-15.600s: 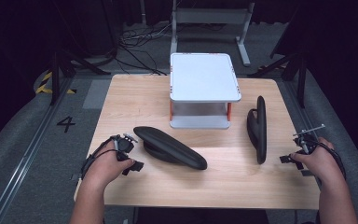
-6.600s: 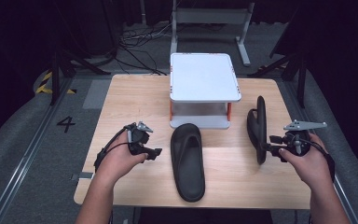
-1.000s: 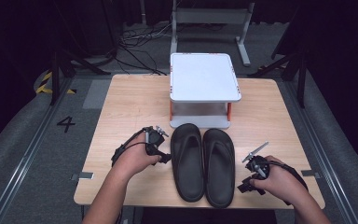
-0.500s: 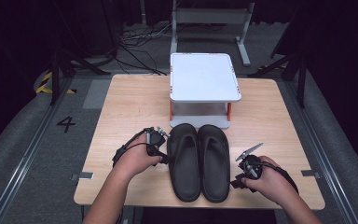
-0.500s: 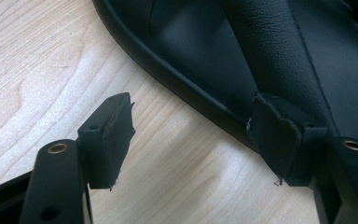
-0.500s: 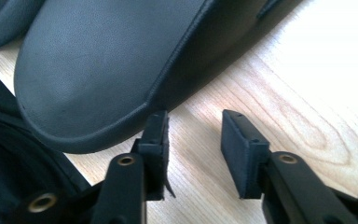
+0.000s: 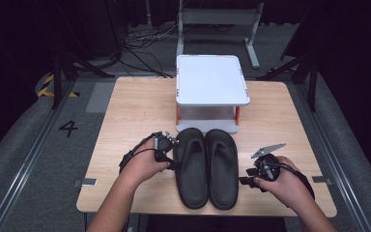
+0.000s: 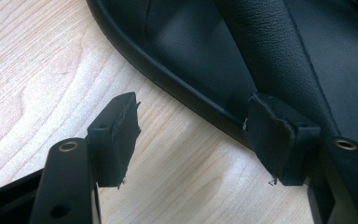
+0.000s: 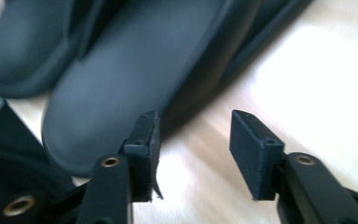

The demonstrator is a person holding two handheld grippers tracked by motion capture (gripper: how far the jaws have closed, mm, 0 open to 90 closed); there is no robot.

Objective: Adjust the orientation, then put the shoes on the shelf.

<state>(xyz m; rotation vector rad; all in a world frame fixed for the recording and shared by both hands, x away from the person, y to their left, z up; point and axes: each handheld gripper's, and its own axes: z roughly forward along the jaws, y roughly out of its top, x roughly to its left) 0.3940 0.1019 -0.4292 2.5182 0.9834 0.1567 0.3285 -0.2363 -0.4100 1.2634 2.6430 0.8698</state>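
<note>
On the wooden surface [image 7: 135,106], two black sandals [image 7: 207,166] lie flat, side by side and touching, toes toward the person, heels just before a white stand [image 7: 211,79]. Half a second earlier the pair lay the same way, but the right claw [image 7: 248,175] was against the right sandal's outer edge; now it is a little clear of it, at the near right. Its jaws have just been opening, stand moderately wide, with nothing between them but bare wood in the right gripper view. Left claw [image 7: 174,157] sits at the left sandal's outer edge, unmoved; its jaws have just been closing slightly, yet stay apart. In the left gripper view one pad [image 8: 275,135] reaches over the sandal's rim, the other [image 8: 119,135] is over wood; no pinch.

Surface: pale wood grain. Room dark; grey floor, cables beyond, a "4" marked on the floor at left.

Count: sandals two, stand one, claws two.
</note>
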